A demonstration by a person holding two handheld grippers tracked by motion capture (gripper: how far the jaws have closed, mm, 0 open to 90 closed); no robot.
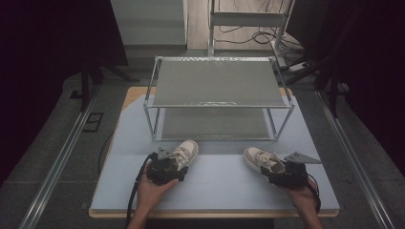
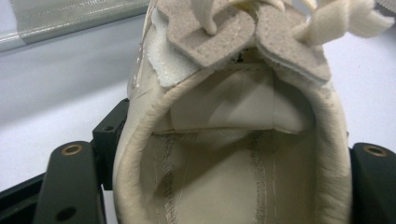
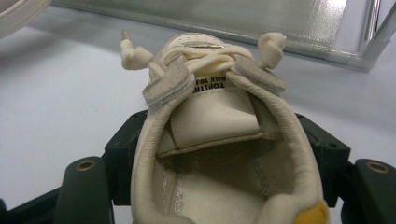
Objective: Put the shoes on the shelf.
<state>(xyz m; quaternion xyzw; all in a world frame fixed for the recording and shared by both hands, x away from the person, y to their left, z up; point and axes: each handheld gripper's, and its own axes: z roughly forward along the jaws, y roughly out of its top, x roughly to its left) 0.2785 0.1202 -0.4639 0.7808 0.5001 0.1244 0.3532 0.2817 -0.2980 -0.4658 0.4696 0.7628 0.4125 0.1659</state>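
Each gripper (image 1: 168,164) (image 1: 279,172) clamps 1 sneaker (image 1: 185,151) (image 1: 260,159) — both on table (image 1: 215,186).

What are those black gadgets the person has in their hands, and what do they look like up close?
Each is a handheld black gripper: left gripper, right gripper. Each carries a grey three-cornered plate on top and trails a black cable. Up close, the jaws are chunky matte black blocks with small brass-ringed holes. The forearms are bare, with no sleeves.
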